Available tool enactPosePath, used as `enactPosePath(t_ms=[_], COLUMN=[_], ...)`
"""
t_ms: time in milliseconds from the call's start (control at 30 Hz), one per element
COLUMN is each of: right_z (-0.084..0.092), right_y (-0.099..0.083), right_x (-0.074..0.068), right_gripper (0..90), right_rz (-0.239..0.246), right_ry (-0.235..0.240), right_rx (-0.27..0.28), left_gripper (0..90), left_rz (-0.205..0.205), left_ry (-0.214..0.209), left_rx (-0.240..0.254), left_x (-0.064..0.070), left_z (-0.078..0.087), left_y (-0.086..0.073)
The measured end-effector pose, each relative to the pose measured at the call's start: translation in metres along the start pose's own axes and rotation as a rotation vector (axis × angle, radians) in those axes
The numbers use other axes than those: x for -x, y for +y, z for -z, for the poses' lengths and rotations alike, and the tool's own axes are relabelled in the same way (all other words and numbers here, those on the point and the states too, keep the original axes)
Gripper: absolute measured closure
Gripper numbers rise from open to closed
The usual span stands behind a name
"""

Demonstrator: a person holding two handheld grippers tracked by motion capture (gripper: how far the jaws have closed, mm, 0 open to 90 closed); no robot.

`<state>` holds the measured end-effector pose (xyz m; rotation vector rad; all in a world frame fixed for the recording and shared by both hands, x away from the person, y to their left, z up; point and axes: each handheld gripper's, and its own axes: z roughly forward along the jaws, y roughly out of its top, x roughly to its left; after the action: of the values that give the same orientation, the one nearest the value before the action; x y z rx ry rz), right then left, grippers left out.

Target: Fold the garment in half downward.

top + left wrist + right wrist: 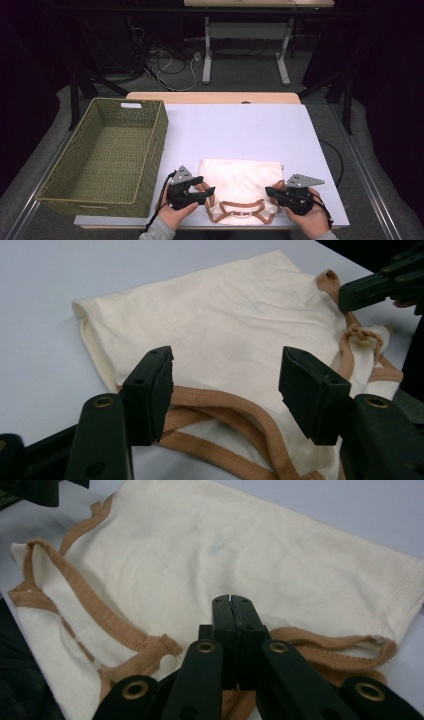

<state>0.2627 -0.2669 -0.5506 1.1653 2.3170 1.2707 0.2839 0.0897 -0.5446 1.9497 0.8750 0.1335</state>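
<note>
Cream cloth with tan trim: a top lies flat on the white desk, near the front edge, with its straps toward the person and its hem toward the far side. A wicker basket stands to the left of it, apart from the cloth.

The left tongs sit at the top's left front corner, pointing in toward the straps. In the left gripper view the jaws stand about half open, one on each side of the tan edging, with the cream fabric spread beyond them. The pads hang just over the trim and do not press on it, so nothing is held there.

The right tongs sit at the right front corner, pointing back toward the left ones, with the strap end of the top between the two. In the right gripper view the jaws are pressed fully together, tip against tip. They lie over the cloth, with a tan strap loop passing beneath and behind them; I cannot tell whether any fabric is pinched between the pads. A hand grips the tool from below, at the desk's front edge.
</note>
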Motion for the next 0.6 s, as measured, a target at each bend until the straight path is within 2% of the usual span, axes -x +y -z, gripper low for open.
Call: enactPosePath(t_ms=[33, 67, 100, 200, 267, 333, 367, 467, 567, 600], right_z=[-0.002, -0.003, -0.004, -0.008, -0.01, -0.011, -0.011, -0.011, -0.009, -0.009], right_y=[0.001, 0.002, 0.003, 0.005, 0.007, 0.009, 0.009, 0.011, 0.012, 0.012], right_x=[0.001, 0.001, 0.002, 0.003, 0.003, 0.006, 0.006, 0.011, 0.014, 0.016], right_gripper=[90.0, 90.0, 90.0, 90.0, 90.0, 90.0, 90.0, 90.0, 90.0, 90.0], right_rz=[0.004, 0.0, 0.014, 0.018, 0.003, 0.016, -0.001, 0.006, -0.009, -0.014], right_ry=[0.002, 0.002, -0.003, -0.01, -0.011, -0.027, -0.038, -0.047, -0.065, -0.071], right_rx=[0.005, 0.003, 0.007, 0.013, 0.018, 0.021, 0.026, 0.034, 0.043, 0.04], left_gripper=[41.9, 43.0, 46.0, 51.0, 55.0, 59.2, 61.3, 70.8, 83.4, 85.2], left_rz=[0.006, -0.018, -0.008, -0.004, 0.001, -0.001, -0.004, -0.016, -0.035, -0.039], left_ry=[-0.005, -0.009, -0.018, -0.034, -0.045, -0.062, -0.069, -0.099, -0.139, -0.151], left_rx=[-0.003, -0.002, -0.004, -0.008, -0.013, -0.026, -0.035, -0.065, -0.085, -0.095], left_x=[0.002, 0.002, 0.004, 0.008, 0.011, 0.014, 0.016, 0.022, 0.03, 0.032], left_z=[-0.001, -0.001, -0.002, -0.003, -0.005, -0.006, -0.006, -0.008, -0.009, -0.009], left_y=[0.0, 0.0, -0.001, -0.001, -0.002, -0.003, -0.003, -0.005, -0.006, -0.007])
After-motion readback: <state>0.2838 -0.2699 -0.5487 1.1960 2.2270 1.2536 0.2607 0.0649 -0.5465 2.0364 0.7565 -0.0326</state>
